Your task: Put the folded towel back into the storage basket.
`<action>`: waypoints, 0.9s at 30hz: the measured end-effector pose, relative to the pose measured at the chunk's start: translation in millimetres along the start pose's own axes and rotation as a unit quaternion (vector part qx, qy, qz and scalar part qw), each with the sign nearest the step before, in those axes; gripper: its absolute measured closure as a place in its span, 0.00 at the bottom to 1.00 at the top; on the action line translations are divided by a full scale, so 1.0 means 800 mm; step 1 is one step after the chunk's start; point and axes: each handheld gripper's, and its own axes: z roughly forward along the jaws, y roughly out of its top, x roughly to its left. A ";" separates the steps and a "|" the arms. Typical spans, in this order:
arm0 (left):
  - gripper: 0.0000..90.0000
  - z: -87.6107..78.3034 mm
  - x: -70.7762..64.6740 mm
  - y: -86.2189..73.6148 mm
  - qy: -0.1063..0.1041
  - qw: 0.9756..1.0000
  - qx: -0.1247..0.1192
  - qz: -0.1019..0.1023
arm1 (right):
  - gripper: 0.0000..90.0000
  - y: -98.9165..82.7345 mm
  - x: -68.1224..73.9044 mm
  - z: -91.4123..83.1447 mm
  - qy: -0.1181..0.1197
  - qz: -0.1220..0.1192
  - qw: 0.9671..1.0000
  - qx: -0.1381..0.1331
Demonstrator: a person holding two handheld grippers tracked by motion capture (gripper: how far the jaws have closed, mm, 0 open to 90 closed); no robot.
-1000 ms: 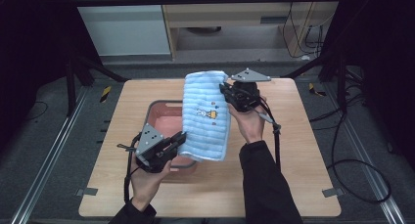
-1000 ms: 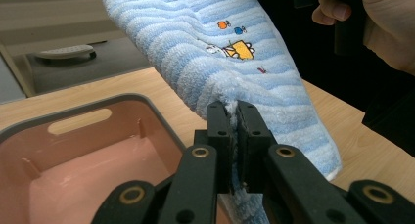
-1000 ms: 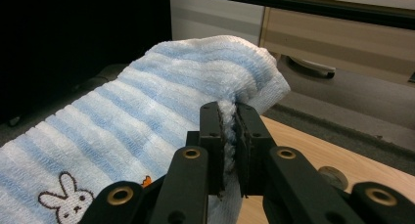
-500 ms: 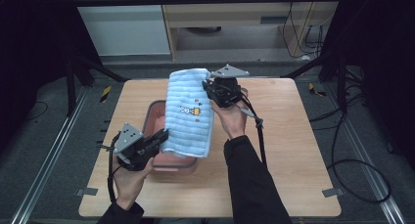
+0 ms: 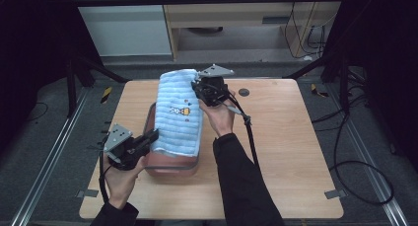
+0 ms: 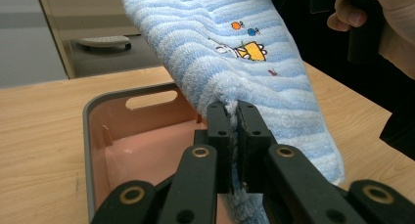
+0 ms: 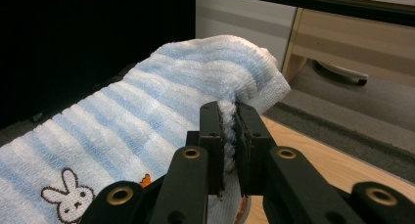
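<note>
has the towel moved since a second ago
Yes. The towel, clamped by both grippers, has shifted left across the table, and now hangs over the pink bin instead of its right side.

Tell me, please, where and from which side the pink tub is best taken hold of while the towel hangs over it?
Probably by the slotted handle in the pink tub's far end wall, from above: the thin rim there lies bare. The blue striped towel, pinched in the left claw and the right claw, drapes over the tub's right side, so that side is covered.

Bare table (image 5: 296, 137) right of bin (image 5: 170, 162)
</note>
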 end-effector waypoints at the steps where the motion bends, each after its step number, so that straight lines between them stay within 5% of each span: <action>1: 0.95 0.001 0.001 -0.001 0.001 1.000 0.000 -0.001 | 0.92 -0.001 0.000 0.002 0.000 0.000 1.000 0.001; 27: 0.95 0.025 0.017 -0.030 0.030 0.998 0.047 0.000 | 0.92 -0.040 0.006 0.058 0.013 -0.011 0.999 0.034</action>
